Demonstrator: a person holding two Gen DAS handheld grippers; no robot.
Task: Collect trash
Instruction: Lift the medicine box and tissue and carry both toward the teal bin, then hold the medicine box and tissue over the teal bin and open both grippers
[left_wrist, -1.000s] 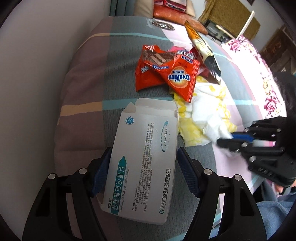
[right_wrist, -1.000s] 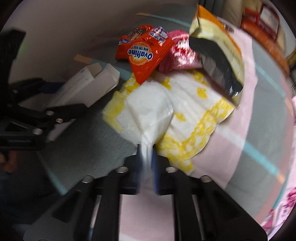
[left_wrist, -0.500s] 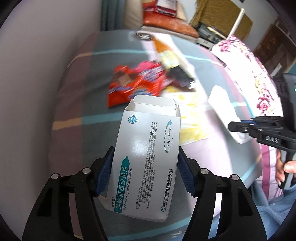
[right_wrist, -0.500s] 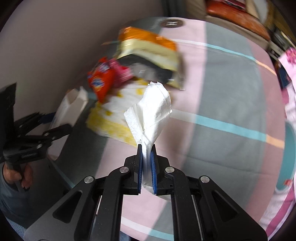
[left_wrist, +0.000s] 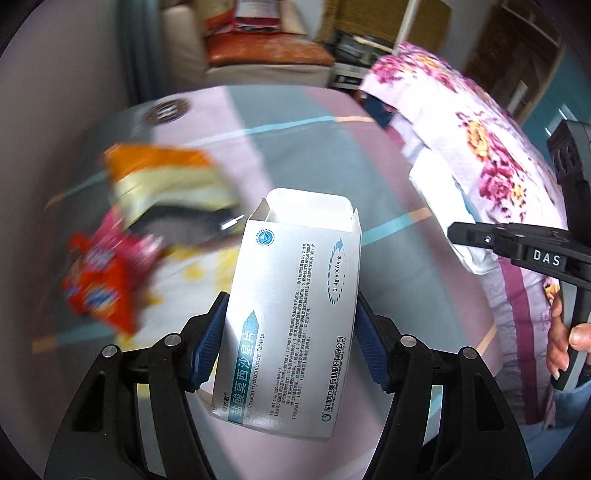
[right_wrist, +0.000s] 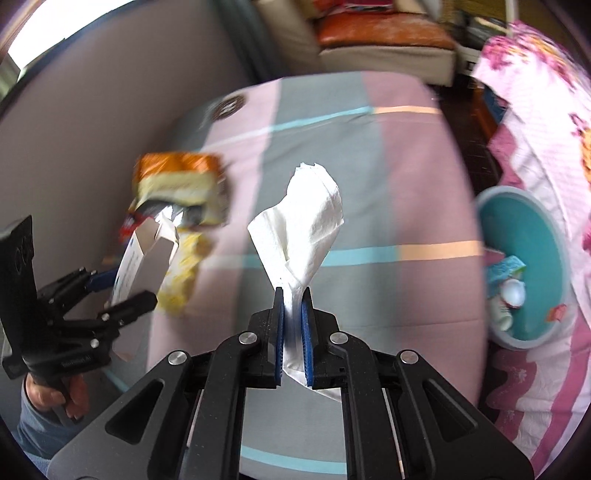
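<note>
While the left gripper (left_wrist: 290, 332) stands about half open, its blue pads (left_wrist: 207, 345) clamp both long sides of a white medicine box (left_wrist: 291, 314), open flap away from the camera, lifted off the striped bed cover (left_wrist: 295, 147). The right gripper (right_wrist: 292, 314) is nearly closed, pinching a white tissue (right_wrist: 303, 236) that stands up from its jaws, also above the bed cover. Snack wrappers (left_wrist: 110, 280) lie on the bed cover left of the box, blurred, print unreadable. Only the right wrist view shows a teal bin (right_wrist: 532, 273) off the bed cover's right edge, with scraps inside; the frame's dark edge crops its far side. In the left view the right gripper's jaws hide the tissue's pinched end. A hand (right_wrist: 55, 395) on the left gripper's handle shows only partly.
</note>
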